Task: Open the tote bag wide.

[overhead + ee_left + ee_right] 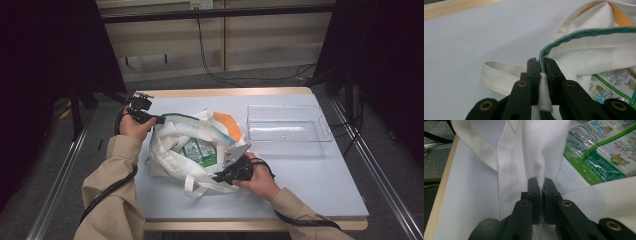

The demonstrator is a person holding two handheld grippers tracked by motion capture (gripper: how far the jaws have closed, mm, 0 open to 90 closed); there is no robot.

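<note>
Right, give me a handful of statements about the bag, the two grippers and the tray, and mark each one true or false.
1. The left gripper is clamped on the green-trimmed edge of the cloth bag. True.
2. The right gripper hangs open above the bag. False: its jaws are shut on a fold of the bag's white cloth.
3. A green-and-white packet lies inside the bag. True.
4. The clear plastic tray holds the packet. False: the tray is empty; the packet is in the bag.
5. The bag lies on the floor beside the table. False: it lies on the table's pale top, left of the tray in the high view.
</note>
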